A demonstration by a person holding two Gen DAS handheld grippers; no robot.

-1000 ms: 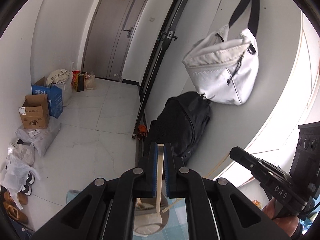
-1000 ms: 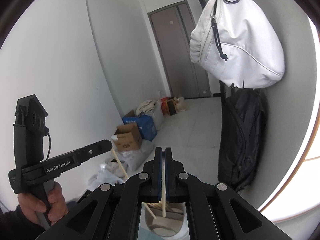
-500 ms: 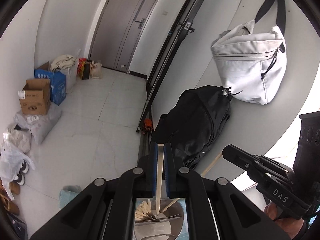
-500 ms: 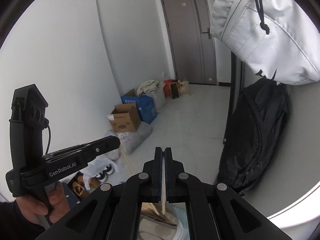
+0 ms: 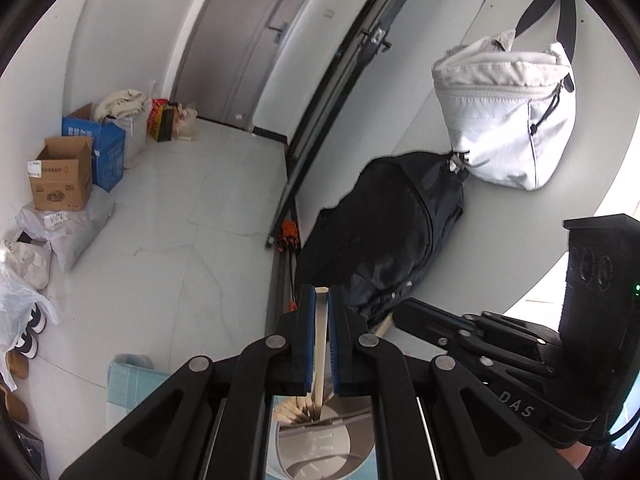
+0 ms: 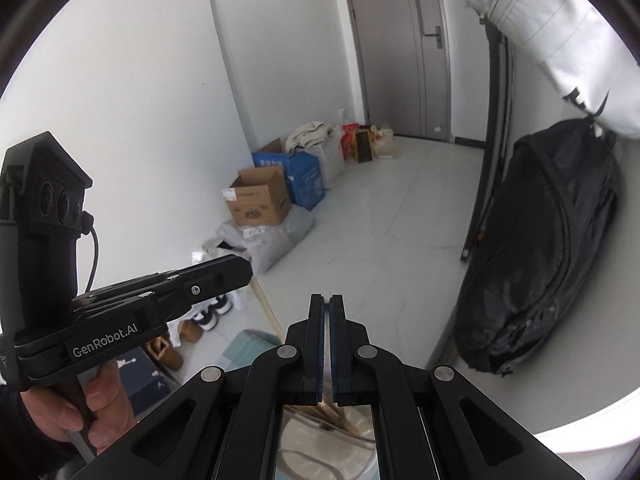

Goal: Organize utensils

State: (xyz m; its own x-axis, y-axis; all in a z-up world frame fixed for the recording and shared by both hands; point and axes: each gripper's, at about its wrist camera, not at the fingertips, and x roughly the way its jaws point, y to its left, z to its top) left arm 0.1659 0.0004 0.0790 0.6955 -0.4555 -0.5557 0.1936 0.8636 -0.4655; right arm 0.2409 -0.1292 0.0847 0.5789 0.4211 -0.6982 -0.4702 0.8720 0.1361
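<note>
My left gripper (image 5: 320, 300) is shut on a pale wooden chopstick (image 5: 320, 340) that stands upright between its blue pads. Below it a metal utensil holder (image 5: 320, 444) holds several wooden chopsticks. My right gripper (image 6: 326, 308) has its pads nearly together; a thin pale stick shows low in the gap, and I cannot tell if it is clamped. The right gripper shows in the left wrist view (image 5: 404, 312) with a chopstick tip (image 5: 383, 325) at its end. The left gripper shows in the right wrist view (image 6: 244, 276) with its chopstick (image 6: 266, 306) hanging down.
A black backpack (image 5: 392, 232) leans on the wall under a hanging white bag (image 5: 504, 112). Cardboard and blue boxes (image 5: 64, 176), plastic bags and shoes (image 5: 28, 332) line the left wall. A light blue mat (image 5: 128, 384) lies under the holder. A grey door (image 6: 400, 48) is at the far end.
Both grippers have tilted downward and come closer together over the utensil holder. The left gripper still grips its chopstick. The room view has shifted up in both cameras.
</note>
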